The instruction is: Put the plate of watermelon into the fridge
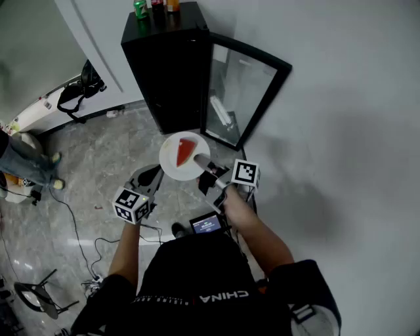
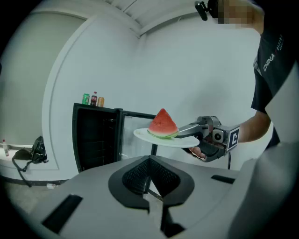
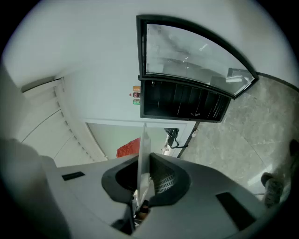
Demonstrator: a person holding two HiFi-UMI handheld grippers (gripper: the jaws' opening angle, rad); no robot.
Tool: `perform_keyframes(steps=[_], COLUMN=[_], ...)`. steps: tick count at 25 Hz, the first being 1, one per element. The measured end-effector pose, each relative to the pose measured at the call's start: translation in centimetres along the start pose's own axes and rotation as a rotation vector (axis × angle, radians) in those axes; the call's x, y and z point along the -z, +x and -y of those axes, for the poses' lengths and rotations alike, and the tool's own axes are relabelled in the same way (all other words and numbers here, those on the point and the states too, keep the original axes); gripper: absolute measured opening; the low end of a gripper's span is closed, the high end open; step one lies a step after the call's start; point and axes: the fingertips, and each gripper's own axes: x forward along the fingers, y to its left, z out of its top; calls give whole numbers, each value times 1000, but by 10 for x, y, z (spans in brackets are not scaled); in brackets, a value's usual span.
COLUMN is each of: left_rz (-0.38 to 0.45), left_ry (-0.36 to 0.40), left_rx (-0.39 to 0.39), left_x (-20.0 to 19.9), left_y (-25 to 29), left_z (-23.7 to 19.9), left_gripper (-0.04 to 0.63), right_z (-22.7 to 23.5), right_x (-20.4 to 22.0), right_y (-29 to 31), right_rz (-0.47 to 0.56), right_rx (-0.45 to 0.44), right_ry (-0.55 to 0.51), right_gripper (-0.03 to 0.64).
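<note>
Right gripper (image 1: 205,167) is clamped on the rim of a white plate (image 1: 172,163), jaws almost together w/ the thin rim pinched btwn them. The plate is held level in the air, just in front of the black fridge (image 1: 164,72) and not yet inside. One watermelon wedge (image 1: 186,151) stands approx mid-plate, point up, rind down.

Left gripper (image 1: 151,177) has its jaws closed, nothing btwn them. It hangs lower than the plate, off the plate's left edge and apart from it.

The fridge door (image 1: 243,85), w/ a glass pane, is swung open to the right. The inside is dark and the shelves are hard to make out. Three drinks (image 1: 156,6) stand on the left half of the fridge top. A black bag (image 1: 77,92) lies on the grey marble floor (image 1: 98,157) by the wall, left of the fridge.
</note>
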Motion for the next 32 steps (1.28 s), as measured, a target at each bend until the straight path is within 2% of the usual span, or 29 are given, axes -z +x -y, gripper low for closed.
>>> perform_keyframes(steps=[19,32], left_rz=[18,10], left_ry=[-5,-38], left_rx=[18,-11], left_x=[-6,4], left_y=[10,-6], left_z=[0,-4], left_gripper=[6,6], right_z=[1,2], right_x=[-8,-2], right_y=[-2,-9], right_rz=[5,24], right_rx=[-15,4], right_ry=[0,9], right_gripper=[31,31])
